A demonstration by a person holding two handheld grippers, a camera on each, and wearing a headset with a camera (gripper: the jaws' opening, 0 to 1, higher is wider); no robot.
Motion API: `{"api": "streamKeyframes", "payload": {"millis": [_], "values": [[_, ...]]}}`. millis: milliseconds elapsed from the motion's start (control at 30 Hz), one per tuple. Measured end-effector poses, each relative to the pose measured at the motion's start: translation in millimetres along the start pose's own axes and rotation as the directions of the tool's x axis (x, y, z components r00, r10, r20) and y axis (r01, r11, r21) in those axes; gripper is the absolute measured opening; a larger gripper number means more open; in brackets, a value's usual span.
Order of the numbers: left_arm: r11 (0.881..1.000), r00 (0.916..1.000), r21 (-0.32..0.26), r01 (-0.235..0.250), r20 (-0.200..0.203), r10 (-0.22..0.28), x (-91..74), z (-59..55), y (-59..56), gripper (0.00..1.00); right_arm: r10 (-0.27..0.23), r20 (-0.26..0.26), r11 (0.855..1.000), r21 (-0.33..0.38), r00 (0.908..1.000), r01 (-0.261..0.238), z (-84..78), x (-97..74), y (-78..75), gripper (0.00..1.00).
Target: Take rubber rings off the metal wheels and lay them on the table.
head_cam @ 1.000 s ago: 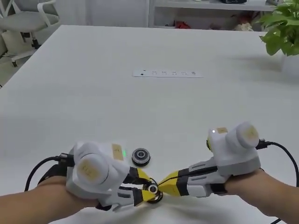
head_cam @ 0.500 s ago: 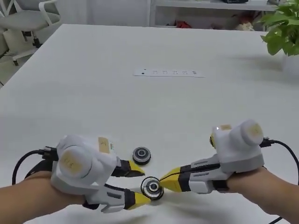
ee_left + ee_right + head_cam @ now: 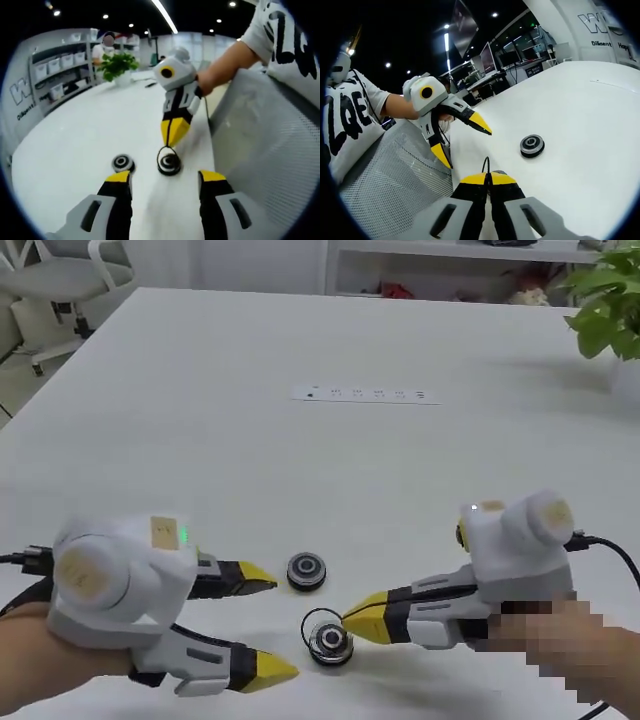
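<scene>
Because the rubber ring (image 3: 310,617) is a thin black loop, judge it soft, stretchy and very light, likely to snap back or slip out of a shallow pinch. The metal wheel (image 3: 329,641) it belongs to looks small, dense and smooth, so it is free to roll or be dragged along. Your right gripper (image 3: 349,618) has its yellow jaws pressed together on one strand of that ring. The strand arches up from the wheel, which lies on the white table (image 3: 300,460) just below and in front of the tips. Part of the ring appears lifted clear of the wheel; whether the rest sits in its groove cannot be told. Your left gripper (image 3: 267,623) hangs to the left, jaws spread wide, holding nothing and apart from the wheel. A second wheel (image 3: 305,571), seemingly with its dark ring on, rests on the table just beyond the first. The best hold on the ring is the raised loop, taken deep in the jaws. The wheel is best steadied across its rim by the free gripper.

A second ago the left gripper's jaws were at the wheel, meeting the right tips. Half a second ago they had opened beside it. Now they have drawn back to the left, and the wheel lies unheld with the loop of ring showing above it
</scene>
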State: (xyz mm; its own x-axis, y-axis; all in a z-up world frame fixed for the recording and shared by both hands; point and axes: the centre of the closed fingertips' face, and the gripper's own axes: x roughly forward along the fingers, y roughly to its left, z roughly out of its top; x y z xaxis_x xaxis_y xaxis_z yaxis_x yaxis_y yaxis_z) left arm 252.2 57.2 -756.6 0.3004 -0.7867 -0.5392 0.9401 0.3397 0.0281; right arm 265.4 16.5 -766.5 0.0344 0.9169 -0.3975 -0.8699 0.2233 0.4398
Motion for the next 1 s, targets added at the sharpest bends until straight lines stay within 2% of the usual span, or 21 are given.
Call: {"api": "streamKeyframes", "payload": {"millis": [333,533,700,1000], "values": [[0.999,0.9992,-0.033,-0.036,0.017,0.037,-17.6,-6.0,9.3,0.65,0.016,0.003,1.0,-0.006,0.9999,-0.016,7.6,3.0,5.6,0.0],[0.998,0.9989,-0.051,-0.044,0.015,0.045,-25.8,-10.9,6.3,0.7,0.027,-0.001,1.0,-0.016,0.9996,-0.027,13.8,8.7,7.5,0.0],[0.996,0.9974,-0.055,-0.069,0.016,0.07,-32.7,-14.6,7.5,0.75,0.041,-0.008,0.999,-0.028,0.9991,-0.041,18.6,17.7,10.8,0.0],[0.992,0.9952,-0.079,-0.096,0.011,0.098,-46.2,-21.3,11.9,0.76,0.058,-0.038,0.997,-0.051,0.9976,-0.059,20.4,35.4,14.2,0.0]]}}
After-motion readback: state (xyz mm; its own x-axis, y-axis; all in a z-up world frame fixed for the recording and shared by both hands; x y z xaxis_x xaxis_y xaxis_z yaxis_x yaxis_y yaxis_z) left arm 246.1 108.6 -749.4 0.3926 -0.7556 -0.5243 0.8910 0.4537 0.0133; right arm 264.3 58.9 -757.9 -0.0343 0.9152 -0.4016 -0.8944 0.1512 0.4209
